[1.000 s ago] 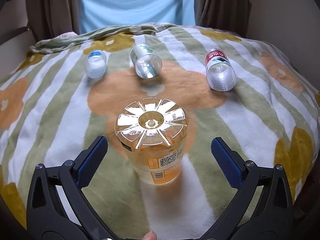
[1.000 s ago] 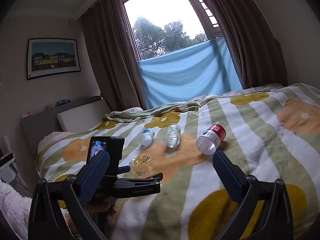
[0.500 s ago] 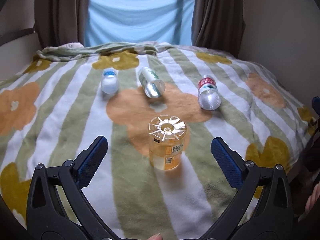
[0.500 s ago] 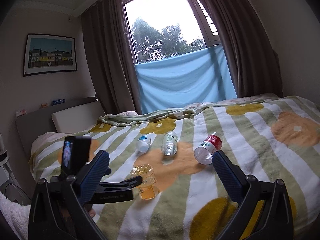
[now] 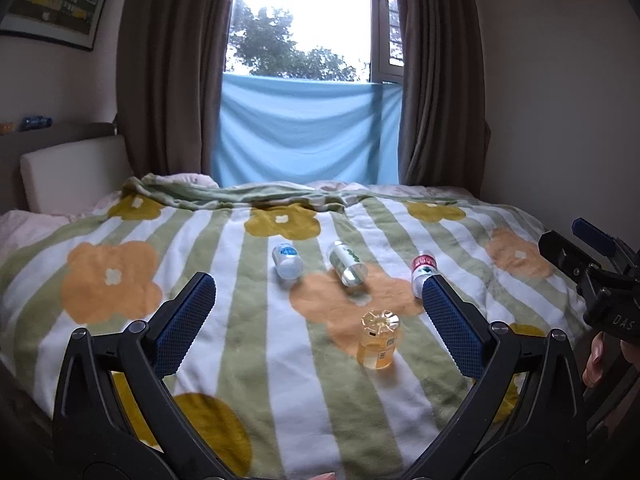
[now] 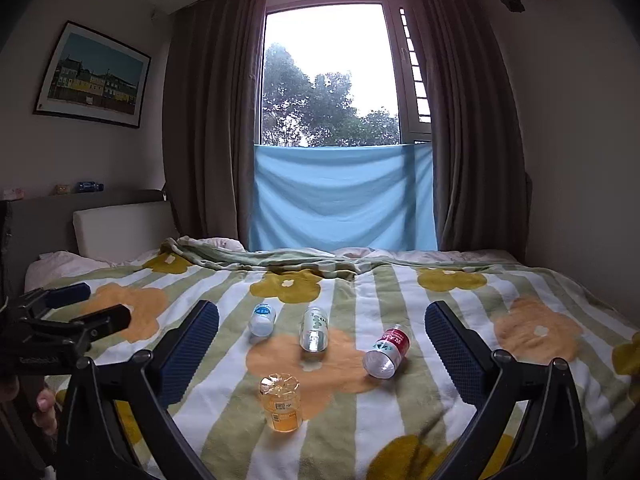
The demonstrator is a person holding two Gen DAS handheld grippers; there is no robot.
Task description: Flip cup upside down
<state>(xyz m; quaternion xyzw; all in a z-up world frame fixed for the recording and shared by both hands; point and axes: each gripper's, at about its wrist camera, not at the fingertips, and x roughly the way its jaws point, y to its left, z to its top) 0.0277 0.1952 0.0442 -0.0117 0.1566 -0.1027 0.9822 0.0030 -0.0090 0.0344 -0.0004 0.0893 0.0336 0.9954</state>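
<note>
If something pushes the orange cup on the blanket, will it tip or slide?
The orange cup would probably tip rather than slide: it stands upside down on a soft, fuzzy blanket. It looks like thin clear plastic, so it is likely light and easily dented.

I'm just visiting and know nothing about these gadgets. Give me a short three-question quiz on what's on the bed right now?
1. True or false: the orange cup stands with its base up on the blanket.
2. How many cups lie on their sides behind it?
3. Which holds something: A) left gripper, B) right gripper, C) neither?

Key:
1. True.
2. Three: the blue-label cup, green-label cup and red-label cup.
3. C; both are open and empty.
</note>
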